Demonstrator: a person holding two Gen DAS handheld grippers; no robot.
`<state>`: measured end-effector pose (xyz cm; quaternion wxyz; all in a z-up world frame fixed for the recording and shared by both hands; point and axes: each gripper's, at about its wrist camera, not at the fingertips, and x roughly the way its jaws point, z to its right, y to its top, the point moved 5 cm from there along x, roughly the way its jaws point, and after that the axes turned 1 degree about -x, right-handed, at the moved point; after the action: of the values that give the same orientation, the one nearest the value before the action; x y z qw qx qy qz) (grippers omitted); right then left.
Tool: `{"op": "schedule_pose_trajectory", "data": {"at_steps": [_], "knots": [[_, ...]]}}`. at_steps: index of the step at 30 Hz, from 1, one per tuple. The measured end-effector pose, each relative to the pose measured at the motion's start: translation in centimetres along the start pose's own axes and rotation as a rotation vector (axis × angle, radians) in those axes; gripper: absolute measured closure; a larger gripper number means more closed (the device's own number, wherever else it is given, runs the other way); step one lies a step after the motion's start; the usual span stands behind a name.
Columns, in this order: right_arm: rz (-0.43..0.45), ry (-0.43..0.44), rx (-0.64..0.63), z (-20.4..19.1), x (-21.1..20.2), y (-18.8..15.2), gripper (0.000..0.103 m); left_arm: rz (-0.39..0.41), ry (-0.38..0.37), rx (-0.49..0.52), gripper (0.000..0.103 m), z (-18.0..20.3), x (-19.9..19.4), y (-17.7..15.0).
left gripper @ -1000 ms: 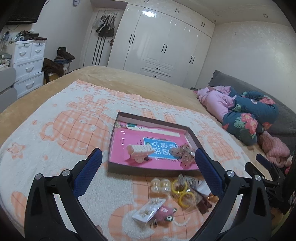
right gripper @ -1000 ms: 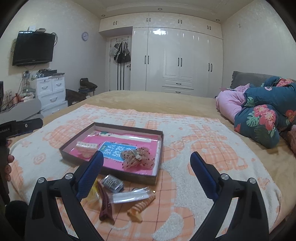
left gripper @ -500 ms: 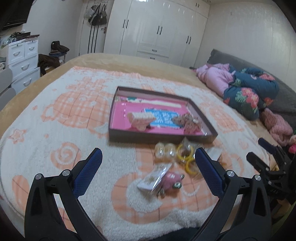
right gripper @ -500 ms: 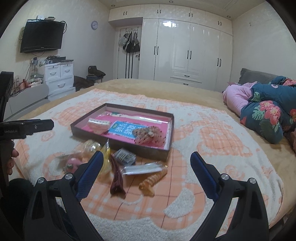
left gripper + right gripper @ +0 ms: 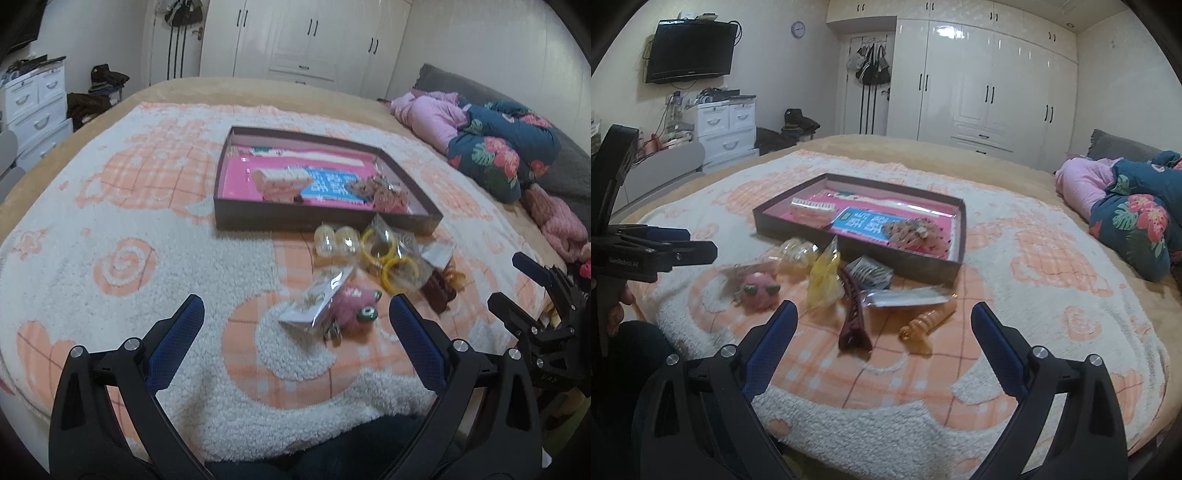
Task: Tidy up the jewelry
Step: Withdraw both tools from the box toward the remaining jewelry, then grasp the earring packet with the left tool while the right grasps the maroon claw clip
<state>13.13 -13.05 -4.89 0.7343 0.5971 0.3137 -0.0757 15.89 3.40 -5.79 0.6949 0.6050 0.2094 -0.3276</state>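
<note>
1. A shallow dark-brown cardboard tray with a pink printed lining lies on a cream-and-orange fleecy blanket spread over the bed.
2. Inside the tray are a pale pink toothed hair clip towards its left side and a brown dotted fabric bow towards its right.
3. Loose pieces lie on the blanket just in front of the tray's near wall: two clear round capsules, yellow rings in a clear bag, a small clear packet with a white card that touches a fuzzy pink round charm with green eyes.
4. Further right in that cluster are a long maroon hair claw, an orange spiral hair clip and a clear flat packet between them.
5. The left gripper hovers above the blanket near the packet and charm, jaws spread wide and holding nothing.
6. The right gripper hovers close to the maroon claw, jaws likewise wide apart and empty.
</note>
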Motion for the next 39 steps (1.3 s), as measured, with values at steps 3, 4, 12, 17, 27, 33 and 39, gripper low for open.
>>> {"op": "schedule_pose_trajectory", "data": {"at_steps": [3, 4, 12, 17, 27, 33, 39], "knots": [[-0.014, 0.012, 0.011, -0.1, 0.3, -0.2, 0.011, -0.027, 0.004, 0.004, 0.011, -0.1, 0.6, -0.5], [-0.017, 0.014, 0.014, 0.0, 0.4, -0.3, 0.011, -0.034, 0.006, 0.003, 0.011, -0.2, 0.8, -0.6], [-0.045, 0.045, 0.006, -0.3, 1.3, -0.8, 0.011, -0.091, -0.005, 0.001, 0.035, -0.3, 2.3, -1.0], [-0.078, 0.073, -0.031, -1.4, 2.8, -0.9, 0.019, -0.097, -0.03, 0.018, 0.049, 0.1, 2.9, -0.6], [-0.163, 0.076, -0.042, -1.7, 6.4, -1.2, 0.057, -0.122, -0.086, 0.0, 0.063, -0.2, 4.6, 0.5], [-0.203, 0.086, -0.033, -1.8, 8.3, -1.3, 0.076, -0.112, -0.098, -0.004, 0.071, -0.6, 4.8, 1.2], [-0.212, 0.08, -0.039, -2.2, 9.7, -1.1, 0.079, -0.122, -0.123, -0.017, 0.073, -1.1, 5.6, 1.7]]}}
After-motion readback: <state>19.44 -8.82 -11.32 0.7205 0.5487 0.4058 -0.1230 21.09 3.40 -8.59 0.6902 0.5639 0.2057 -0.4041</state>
